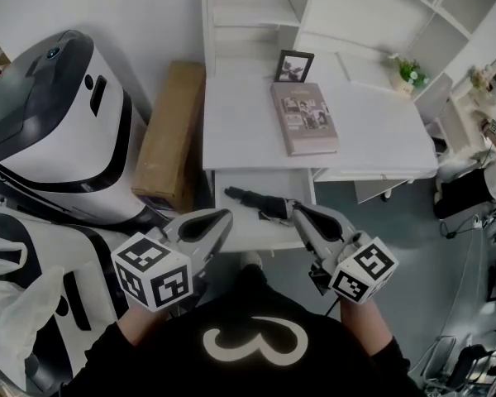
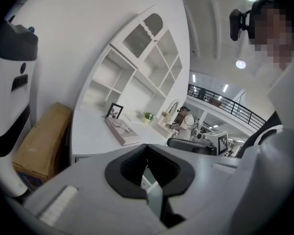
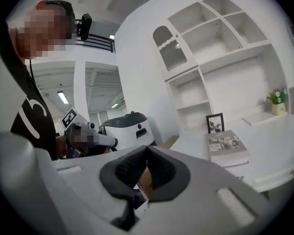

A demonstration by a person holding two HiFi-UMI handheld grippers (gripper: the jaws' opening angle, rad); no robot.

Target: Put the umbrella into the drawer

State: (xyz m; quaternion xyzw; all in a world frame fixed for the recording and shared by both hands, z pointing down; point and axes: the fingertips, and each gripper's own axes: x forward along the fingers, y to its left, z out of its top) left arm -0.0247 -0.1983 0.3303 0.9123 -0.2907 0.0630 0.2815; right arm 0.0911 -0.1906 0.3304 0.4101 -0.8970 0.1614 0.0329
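Observation:
A folded black umbrella (image 1: 256, 198) lies inside the open white drawer (image 1: 256, 231) under the desk (image 1: 372, 139). Both grippers hang in front of my chest, above the drawer's near edge. My left gripper (image 1: 226, 217) is shut, its tips just left of the umbrella and apart from it. My right gripper (image 1: 298, 210) is shut too, its tips close above the umbrella's right end; whether they touch it I cannot tell. In the left gripper view the pads of the left gripper (image 2: 147, 147) meet with nothing between them. The right gripper (image 3: 147, 148) looks the same in its own view.
On the desk lie a book (image 1: 304, 118) and a framed photo (image 1: 293, 65), with a small plant (image 1: 409, 73) at the far right. A cardboard box (image 1: 169, 135) leans left of the desk beside a big white-and-black machine (image 1: 58, 122). A plastic bag (image 1: 8, 304) sits at my left.

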